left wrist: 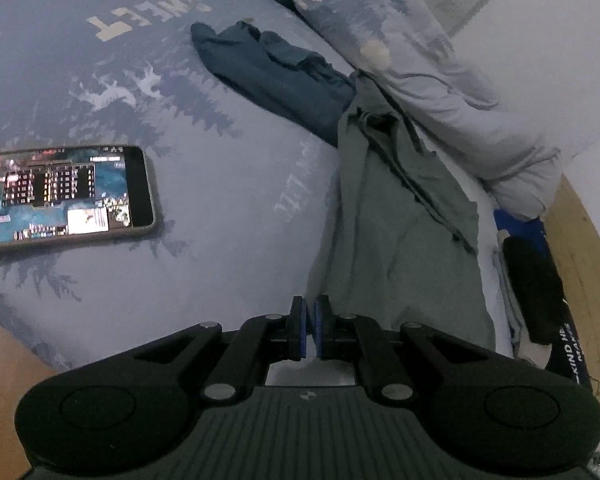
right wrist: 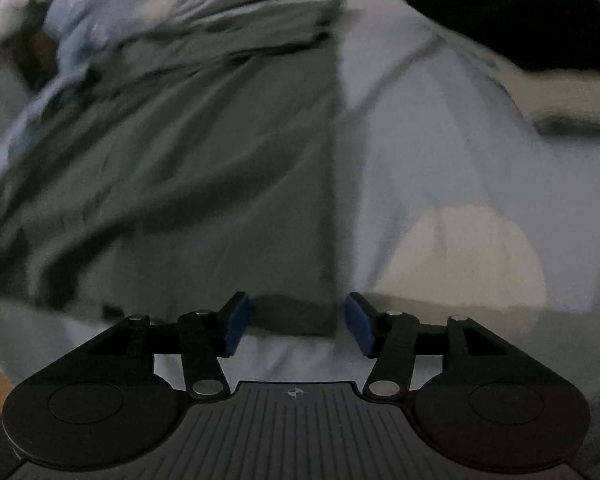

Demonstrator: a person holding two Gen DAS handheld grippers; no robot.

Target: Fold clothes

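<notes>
On the blue printed bedsheet (left wrist: 204,240), the grey-green garment (left wrist: 400,232) lies stretched out just ahead-right of the left gripper (left wrist: 310,328) — jaws clenched, nothing visibly between the pads. Right gripper (right wrist: 298,322) is released, pads apart, with the garment's bottom corner between them but not pinched. A dark blue garment (left wrist: 268,72) lies further up; a phone (left wrist: 64,194) sits to the left.

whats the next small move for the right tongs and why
Probably lower the right tongs and close on the near corner of the grey-green shirt: they stand open with that corner between the pads, not gripped. The left tongs are shut, empty.
</notes>
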